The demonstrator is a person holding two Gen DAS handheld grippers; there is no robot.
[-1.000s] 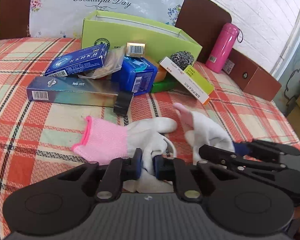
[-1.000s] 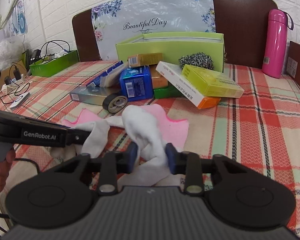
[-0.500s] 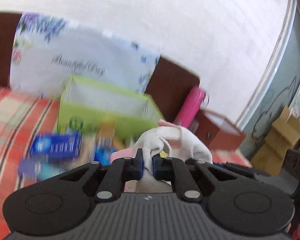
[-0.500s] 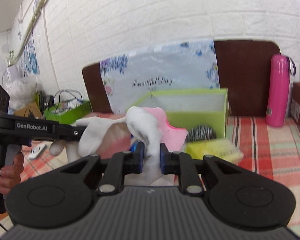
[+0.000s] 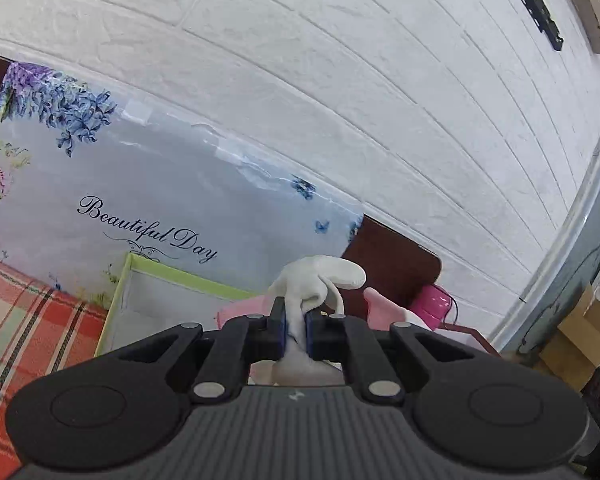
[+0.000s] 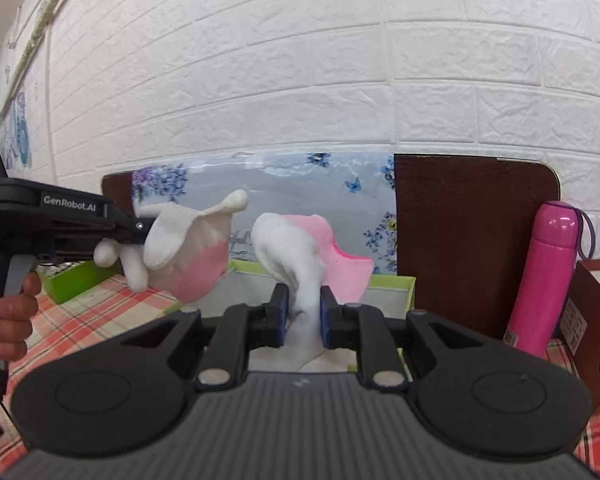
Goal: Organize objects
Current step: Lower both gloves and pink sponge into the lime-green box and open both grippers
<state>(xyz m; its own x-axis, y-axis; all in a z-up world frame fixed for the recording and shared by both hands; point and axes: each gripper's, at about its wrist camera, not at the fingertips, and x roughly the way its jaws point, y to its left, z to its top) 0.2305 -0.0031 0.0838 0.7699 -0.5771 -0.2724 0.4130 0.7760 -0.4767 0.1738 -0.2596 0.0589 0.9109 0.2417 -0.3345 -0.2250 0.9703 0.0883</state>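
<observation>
Two white-and-pink knit gloves are held up in the air in front of a white brick wall, one in each gripper. The left gripper [image 5: 295,326] is clamped shut on the first glove [image 5: 320,280], whose white fingers stick up above the pads. In the right wrist view the same glove [image 6: 188,244] is seen bunched at the tip of that gripper, which is gripped by a bare hand [image 6: 8,320]. The right gripper [image 6: 303,312] is closed on the second glove [image 6: 296,248], its pink cuff flopping to the right. Below and behind both gloves an open green box [image 6: 384,284] stands on a red plaid cloth [image 5: 16,320]. A pink bottle [image 6: 544,276] stands upright at the right.
</observation>
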